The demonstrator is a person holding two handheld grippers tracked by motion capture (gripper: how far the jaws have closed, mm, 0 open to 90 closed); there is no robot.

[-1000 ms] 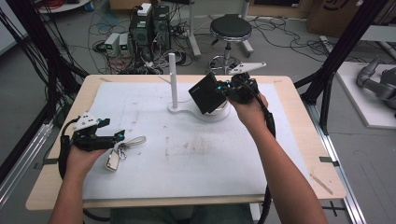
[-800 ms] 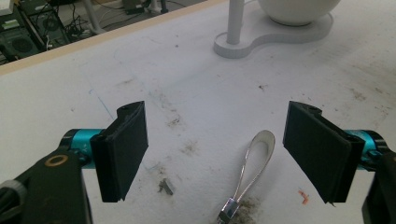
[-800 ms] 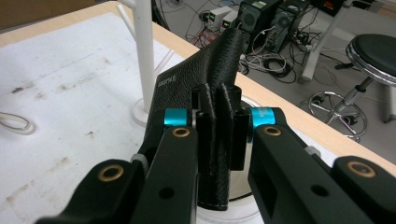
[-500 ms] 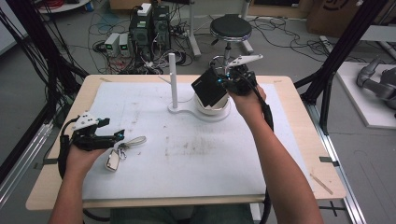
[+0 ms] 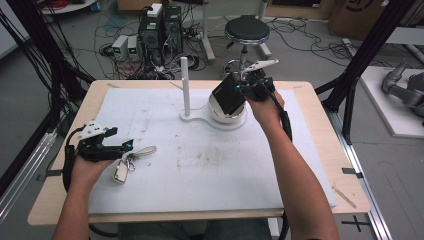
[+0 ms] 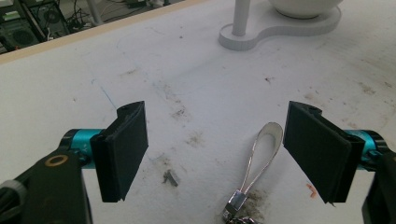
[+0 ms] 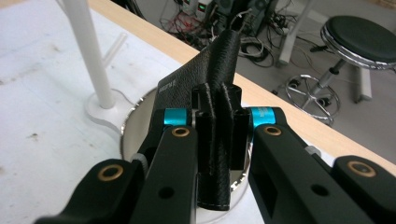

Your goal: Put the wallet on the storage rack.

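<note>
Since the earlier frames the right gripper (image 5: 240,86) has carried the black textured leather wallet (image 5: 228,93) leftward and a little lower, so that it now hangs right over the white round bowl (image 5: 235,116); the left gripper (image 5: 125,146) has not shifted.

The light wooden table (image 5: 320,150) is covered by a white, stained mat (image 5: 225,170). At the far middle of the mat stands the white stand with an upright post (image 5: 185,85), and the bowl sits on the wider end of its flat base. In the right gripper view the jaws are pressed tight on the wallet (image 7: 217,93), which stands on edge between them, its lower end down at the bowl's rim (image 7: 140,109) (whether it touches the bowl cannot be told).

Near the mat's left edge the left gripper rests low with its jaws spread wide and nothing between the pads (image 6: 128,149). Just ahead of them lies a small key ring with a pale strap loop (image 6: 261,154), seen from above beside a pale fob (image 5: 120,172).
</note>
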